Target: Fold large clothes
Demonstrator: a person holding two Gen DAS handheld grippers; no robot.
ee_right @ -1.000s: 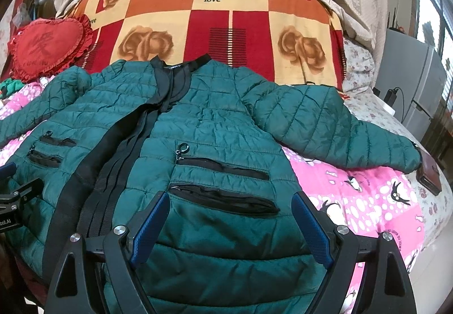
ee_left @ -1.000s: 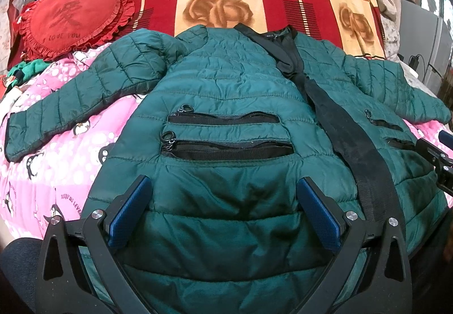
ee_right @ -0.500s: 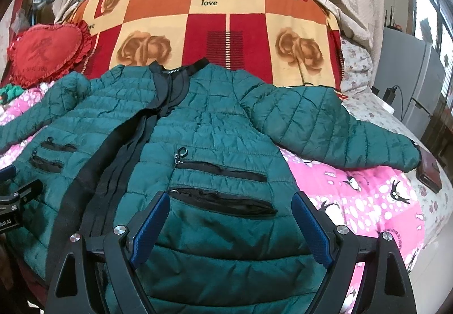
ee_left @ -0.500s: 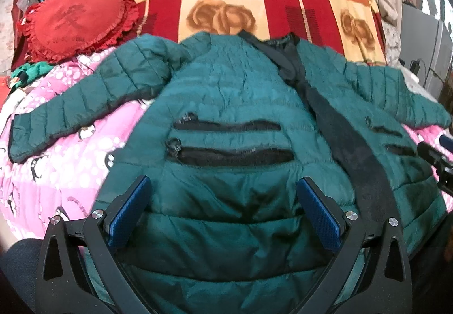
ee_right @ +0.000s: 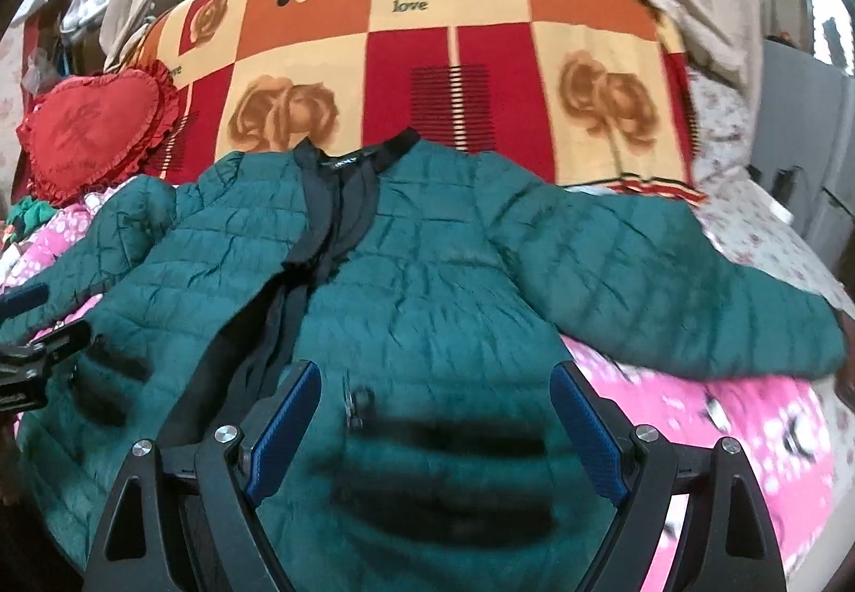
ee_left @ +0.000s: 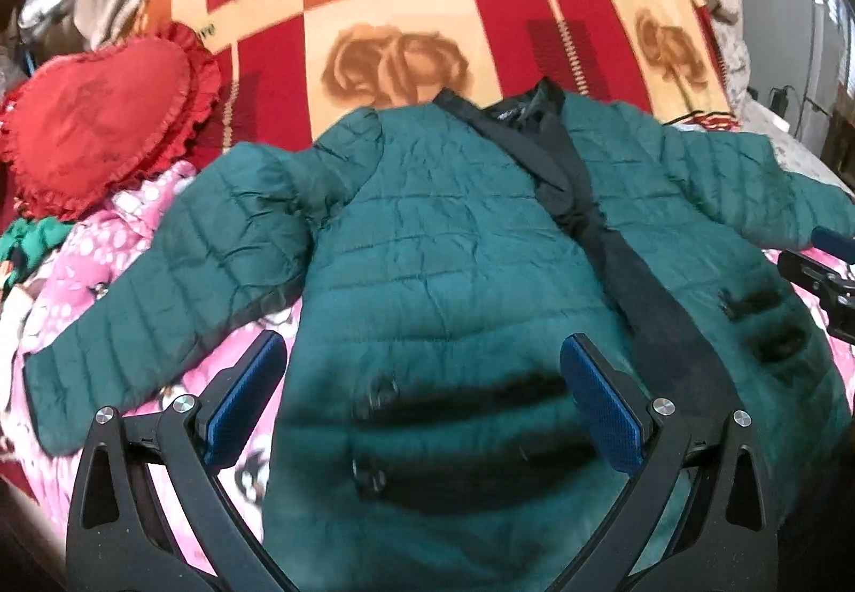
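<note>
A dark green quilted jacket [ee_left: 443,239] [ee_right: 438,282] lies face up and spread flat on the bed, sleeves out to both sides, with a black placket down its middle. My left gripper [ee_left: 422,405] hovers open above the jacket's left front, over the black zip pockets [ee_left: 470,410]. Its blue pads [ee_left: 243,399] hold nothing. Over the right front, my right gripper [ee_right: 435,437] is open too, above the pockets [ee_right: 443,437], empty. Each gripper shows at the edge of the other's view: the right gripper [ee_left: 823,271], the left gripper [ee_right: 37,351].
A red and orange rose-print blanket [ee_left: 427,9] covers the bed's far end. A red heart-shaped cushion [ee_left: 101,122] lies at the far left on the pink penguin sheet [ee_right: 737,426]. A grey cabinet [ee_right: 801,122] stands to the right of the bed. Green cloth [ee_left: 26,244] sits at the left.
Both grippers have moved forward and upward over the jacket, from its hem region to above the pockets. The views are blurred by motion. The jaws stayed open and the jacket lies as before.
</note>
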